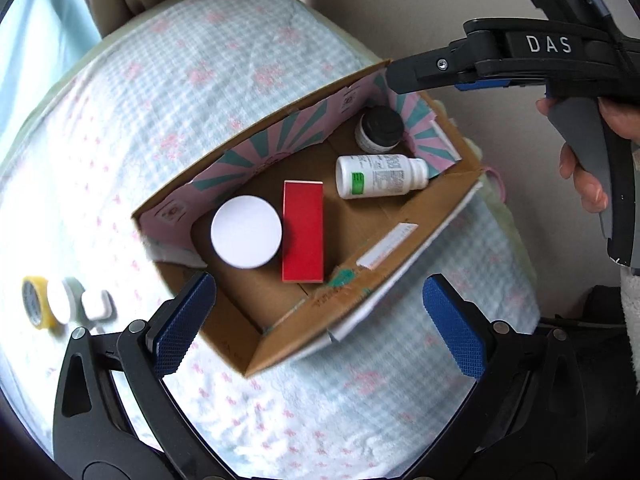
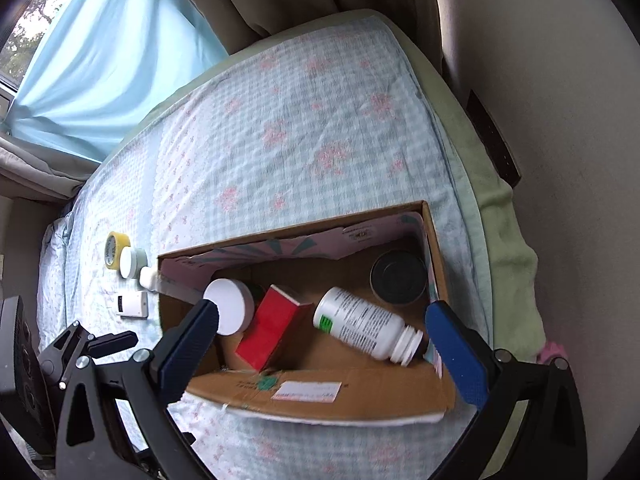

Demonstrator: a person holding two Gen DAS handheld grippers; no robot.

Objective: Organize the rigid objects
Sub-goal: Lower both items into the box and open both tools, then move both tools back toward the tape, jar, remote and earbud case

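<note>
A: Looking down into the cardboard box on the bed. Seeing a red box lying flat beside a jar with a white lid, the two touching.

B: Also seeing a white bottle lying on its side, cap toward the near wall, and a black-lidded jar standing in the far corner.

A: Hovering with the left claw wide, holding nothing.

B: Hanging the right claw equally wide, empty, above the bottle.

A: Noticing, outside the box, a yellow tape roll, a small white-lidded jar and a white gadget resting on the bed.
</note>
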